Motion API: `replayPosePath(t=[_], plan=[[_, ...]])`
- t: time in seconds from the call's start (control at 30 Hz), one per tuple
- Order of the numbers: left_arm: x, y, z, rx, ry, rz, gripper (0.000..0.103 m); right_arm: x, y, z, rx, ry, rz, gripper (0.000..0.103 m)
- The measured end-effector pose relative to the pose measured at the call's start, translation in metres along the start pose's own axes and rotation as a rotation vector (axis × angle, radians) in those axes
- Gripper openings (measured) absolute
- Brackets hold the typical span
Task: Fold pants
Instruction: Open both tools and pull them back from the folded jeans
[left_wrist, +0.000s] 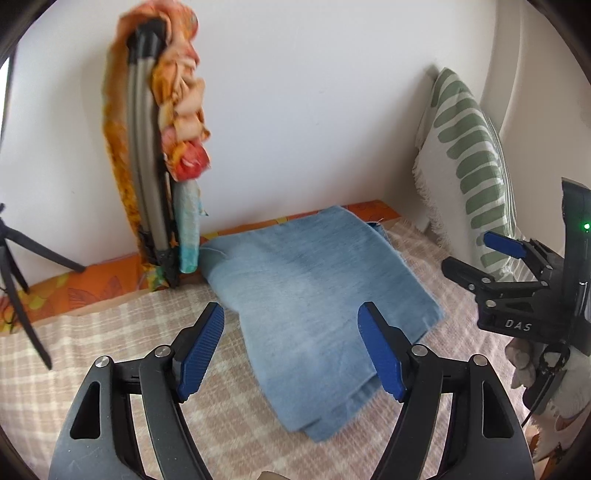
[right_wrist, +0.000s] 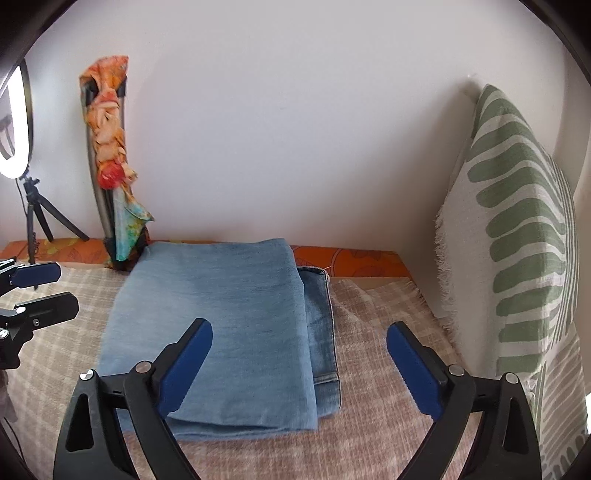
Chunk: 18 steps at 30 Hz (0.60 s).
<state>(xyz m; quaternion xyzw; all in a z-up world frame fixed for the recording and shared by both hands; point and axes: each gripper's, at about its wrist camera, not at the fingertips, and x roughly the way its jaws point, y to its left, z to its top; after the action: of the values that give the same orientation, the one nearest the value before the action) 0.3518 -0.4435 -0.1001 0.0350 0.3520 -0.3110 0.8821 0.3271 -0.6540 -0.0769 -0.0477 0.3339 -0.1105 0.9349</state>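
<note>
two grippers in my views, both released. left gripper (left_wrist: 291, 350) has its blue pads spread wide over the near edge of the pants (left_wrist: 317, 295), pads not pressing on the denim, nothing pinched. right gripper (right_wrist: 299, 365) is spread even wider; its left pad sits over the near right part of the pants (right_wrist: 221, 317), its right pad over bare blanket (right_wrist: 376, 350), nothing held.

pants are light blue denim, folded into a flat rectangular stack, lying on the beige checked blanket about mid-bed, far edge near the wall. in the right wrist view the top layer is smooth and a darker lower layer with a stitched hem sticks out along the right side. near edge shows stacked fold layers.

right gripper also shows at the right edge of the left wrist view (left_wrist: 491, 254), beside the pants and apart from them.

green striped pillow (right_wrist: 524, 236) stands upright against the wall, right of the pants, well apart. folded frame wrapped in orange floral cloth (right_wrist: 110, 158) leans on the wall at the far left, just beside the pants' far left corner. ring light on a small tripod (right_wrist: 22, 147) farther left. orange patterned sheet (right_wrist: 362, 262) shows along the wall.
</note>
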Motion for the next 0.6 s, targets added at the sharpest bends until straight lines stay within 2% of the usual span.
replayPosePath(t=[0.43, 0.6], plan=[[-0.084, -0.009, -0.023, 0.005, -0.087, -0.016, 0.075, -0.095, 0.010, -0.026, 0.013, -0.076, -0.043, 0.103], [-0.119, -0.010, -0.041, 0.002, -0.108, 0.000, 0.081, -0.132, 0.025, -0.036, 0.015, -0.095, -0.038, 0.103]])
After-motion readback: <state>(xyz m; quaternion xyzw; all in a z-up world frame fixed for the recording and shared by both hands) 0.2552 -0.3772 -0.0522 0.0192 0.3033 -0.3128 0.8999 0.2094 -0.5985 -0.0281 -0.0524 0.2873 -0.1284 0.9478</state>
